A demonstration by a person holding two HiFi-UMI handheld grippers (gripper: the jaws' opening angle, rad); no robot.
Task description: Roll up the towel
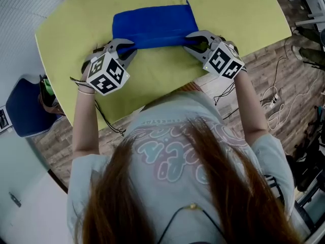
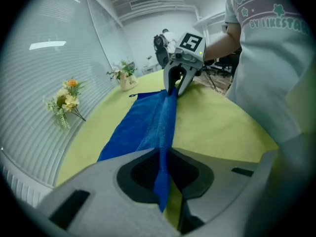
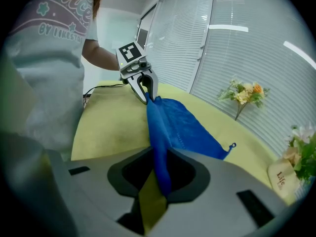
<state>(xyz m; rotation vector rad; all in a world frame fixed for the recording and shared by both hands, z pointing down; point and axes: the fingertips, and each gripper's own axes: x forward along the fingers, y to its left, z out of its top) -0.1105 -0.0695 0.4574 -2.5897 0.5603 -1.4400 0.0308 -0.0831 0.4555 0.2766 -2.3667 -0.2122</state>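
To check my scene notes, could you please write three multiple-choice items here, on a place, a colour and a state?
1. The towel lies: A in a basket; B on the table; C on a shelf.
2. The towel is: A red; B white; C blue.
3. The left gripper and right gripper are: A both open; B both shut on the towel; C only one shut.
Answers: B, it is spread on the yellow-green top; C, blue in every view; B, each gripper view shows cloth pinched between its jaws.

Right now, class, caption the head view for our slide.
Left gripper and right gripper pinch the blue towel by its near edge.
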